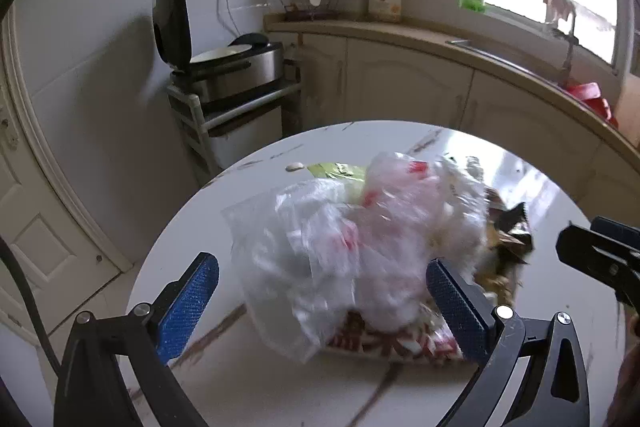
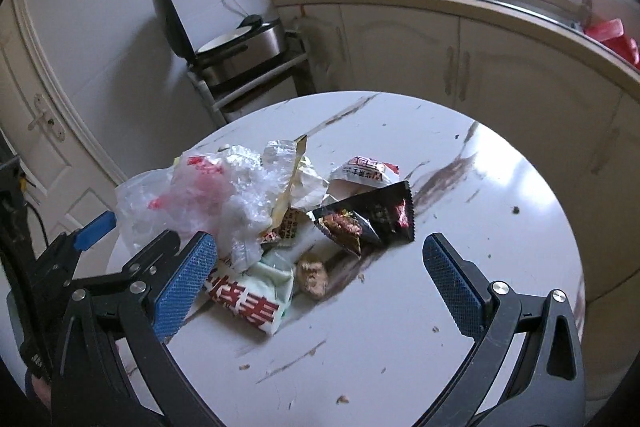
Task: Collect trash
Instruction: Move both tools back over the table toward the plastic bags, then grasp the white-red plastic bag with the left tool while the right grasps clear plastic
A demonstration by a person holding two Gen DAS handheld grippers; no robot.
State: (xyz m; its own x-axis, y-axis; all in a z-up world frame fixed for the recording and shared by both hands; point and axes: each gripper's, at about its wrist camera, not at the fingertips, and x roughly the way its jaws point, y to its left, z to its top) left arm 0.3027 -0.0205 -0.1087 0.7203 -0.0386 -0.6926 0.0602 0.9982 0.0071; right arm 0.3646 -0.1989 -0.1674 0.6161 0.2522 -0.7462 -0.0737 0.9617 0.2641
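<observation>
The right hand-held gripper (image 2: 320,279) hangs over the near part of the round bench (image 2: 460,195), its fingers set wide apart. Between the fingers and just ahead lies a heap of trash. A crumpled plastic bag (image 2: 208,195) is at the heap's left, ahead of the left finger. A dark wrapper (image 2: 368,223) lies ahead, at the heap's right. A printed packet (image 2: 244,303) lies nearest, just beside the left finger, with a small crumpled lump (image 2: 314,277) to its right. The left hand-held gripper (image 2: 96,227) is at the left of the bag. Behind the bench stand cabinets (image 2: 400,47), and to their left a cooker (image 2: 236,47) on a rack.
</observation>
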